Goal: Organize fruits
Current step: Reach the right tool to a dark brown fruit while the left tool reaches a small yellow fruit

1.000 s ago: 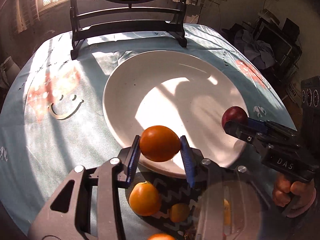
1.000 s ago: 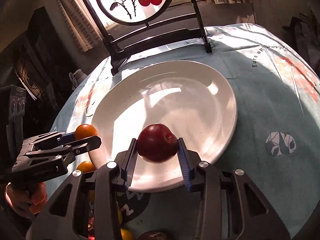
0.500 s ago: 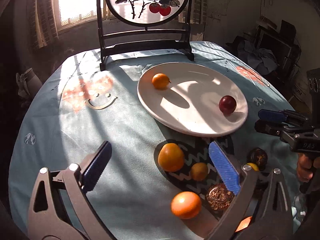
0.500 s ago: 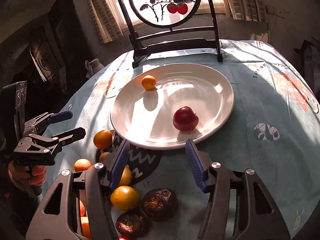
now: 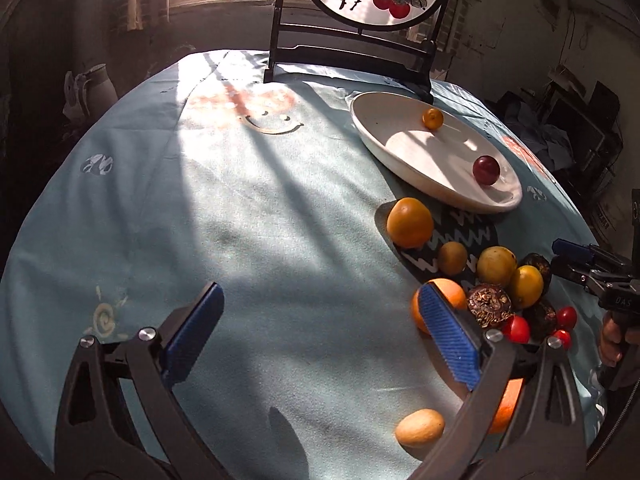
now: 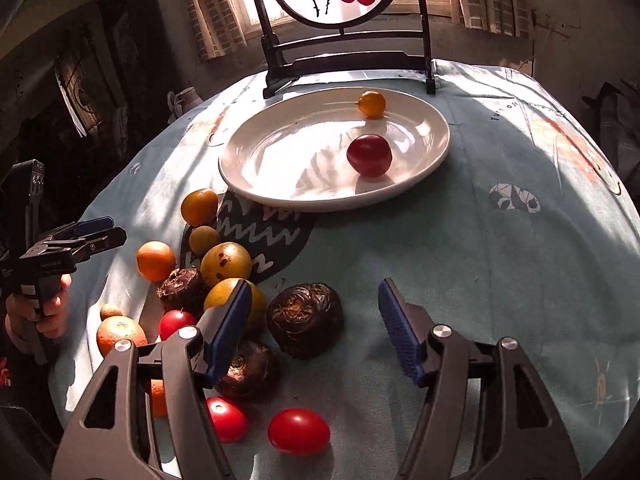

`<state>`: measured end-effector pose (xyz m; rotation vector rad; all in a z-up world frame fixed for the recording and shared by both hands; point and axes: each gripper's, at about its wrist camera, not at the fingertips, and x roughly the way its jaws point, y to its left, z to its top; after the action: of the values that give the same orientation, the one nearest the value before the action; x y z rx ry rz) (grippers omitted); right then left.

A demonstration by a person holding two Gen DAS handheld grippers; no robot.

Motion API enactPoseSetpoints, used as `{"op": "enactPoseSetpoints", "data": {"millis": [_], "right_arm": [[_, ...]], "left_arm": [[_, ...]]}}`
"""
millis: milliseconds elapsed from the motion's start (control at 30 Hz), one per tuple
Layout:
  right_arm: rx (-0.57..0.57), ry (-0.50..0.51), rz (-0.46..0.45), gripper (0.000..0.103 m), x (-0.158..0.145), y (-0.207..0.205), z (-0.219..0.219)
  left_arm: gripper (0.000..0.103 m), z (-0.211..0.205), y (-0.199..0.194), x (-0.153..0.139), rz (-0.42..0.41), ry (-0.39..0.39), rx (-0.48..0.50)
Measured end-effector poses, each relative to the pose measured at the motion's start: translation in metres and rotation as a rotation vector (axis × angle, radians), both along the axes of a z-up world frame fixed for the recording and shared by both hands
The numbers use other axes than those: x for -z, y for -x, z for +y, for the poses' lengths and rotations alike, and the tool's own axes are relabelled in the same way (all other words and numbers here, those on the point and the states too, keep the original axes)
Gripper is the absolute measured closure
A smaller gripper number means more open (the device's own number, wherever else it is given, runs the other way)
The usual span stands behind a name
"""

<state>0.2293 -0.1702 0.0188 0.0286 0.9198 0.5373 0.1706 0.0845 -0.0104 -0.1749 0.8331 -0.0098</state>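
- While both grippers hang above the surface (image 5: pixel 240 208), the white plate (image 6: pixel 248 160) lies on the blue cloth just in front of a dark framed screen (image 6: pixel 340 20).
- On the plate sit two fruits: a small orange one (image 6: pixel 372 103) at the rim nearest the screen and a dark red plum (image 6: pixel 369 155) nearer the middle, apart from each other.
- Just off the plate's near rim, on and around a dark zigzag patch (image 6: pixel 260 236), lies the loose heap: an orange fruit (image 6: pixel 199 207) closest to the plate, a small brownish one (image 6: pixel 204 240), a yellow one (image 6: pixel 226 264), an orange (image 6: pixel 156 261), dark wrinkled fruits (image 6: pixel 306 320) and red tomatoes (image 6: pixel 299 431) farthest from the plate.
- Left gripper (image 5: pixel 320 336): jaws spread wide, nothing between them; it hangs over bare cloth, the heap beside its right finger. A pale oval fruit (image 5: pixel 419 427) lies below that finger.
- Right gripper (image 6: pixel 316 324): jaws partway apart and opening, pads touching nothing; one dark wrinkled fruit lies on the cloth in the gap, well on the near side of the plate.
- A hand (image 6: pixel 44 312) holds the left gripper's handle.
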Motion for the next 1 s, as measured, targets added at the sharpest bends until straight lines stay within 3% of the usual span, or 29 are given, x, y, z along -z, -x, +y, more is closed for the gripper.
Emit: {"op": "enactPoseSetpoints", "data": {"millis": [167, 233, 367, 567, 633, 1000], "right_arm": [[-0.028, 0.054, 0.007, 0.038, 0.009, 0.005, 0.007], [-0.027, 0.067, 0.017, 0.044, 0.012, 0.005, 0.007], [-0.033, 0.072, 0.025, 0.048, 0.015, 0.004, 0.007], [-0.065, 0.138, -0.026, 0.051, 0.015, 0.007, 0.021], [-0.077, 0.155, -0.041, 0.057, 0.015, 0.009, 0.026], [-0.093, 0.23, -0.098, 0.057, 0.018, 0.011, 0.038]], "left_arm": [[0.004, 0.002, 0.001, -0.001, -0.002, 0.002, -0.01], [0.004, 0.001, 0.002, -0.001, -0.004, -0.003, -0.01], [0.004, -0.001, 0.002, 0.0, 0.0, -0.016, -0.006], [0.004, -0.005, 0.003, 0.001, 0.0, -0.036, 0.007], [0.004, -0.006, 0.003, 0.001, -0.002, -0.042, 0.008], [0.004, -0.007, 0.006, 0.002, 0.007, -0.05, 0.01]]}}
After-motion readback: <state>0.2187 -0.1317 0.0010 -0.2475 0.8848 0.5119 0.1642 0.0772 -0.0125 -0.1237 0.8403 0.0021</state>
